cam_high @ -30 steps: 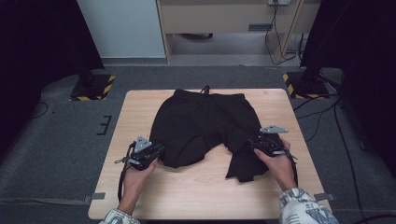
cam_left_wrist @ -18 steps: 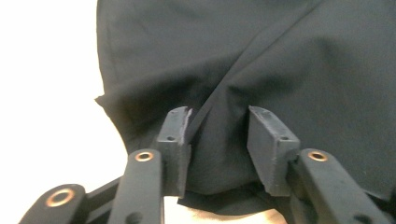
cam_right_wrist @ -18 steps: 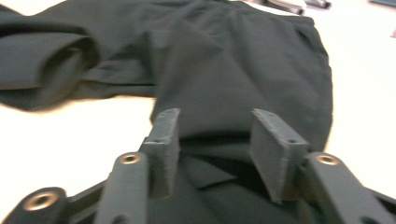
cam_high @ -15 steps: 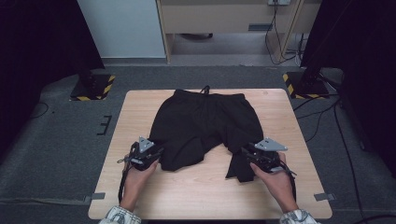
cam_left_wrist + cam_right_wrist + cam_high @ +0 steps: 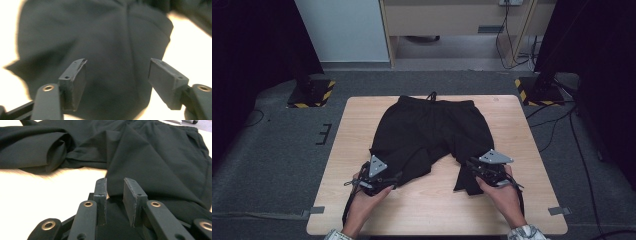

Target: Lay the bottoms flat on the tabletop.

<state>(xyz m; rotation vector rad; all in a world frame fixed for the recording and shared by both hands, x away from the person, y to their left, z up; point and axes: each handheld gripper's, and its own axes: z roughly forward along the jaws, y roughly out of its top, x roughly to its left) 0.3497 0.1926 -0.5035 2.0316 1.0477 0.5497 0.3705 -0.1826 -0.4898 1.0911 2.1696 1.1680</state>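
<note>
Two tools on black shorts (image 5: 432,132), flat on table (image 5: 512,110) | left tool (image 5: 117,75) just spreading, right tool (image 5: 115,192) narrowing, nothing pinched | soft, limp: grip hems

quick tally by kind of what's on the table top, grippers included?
Black fabric shorts with drawstring waist: 1
Handheld black two-jaw grippers: 2, the left gripper and the right gripper, each at a leg hem of the shorts
Light wooden table carrying them: 1
Total: 4
</note>
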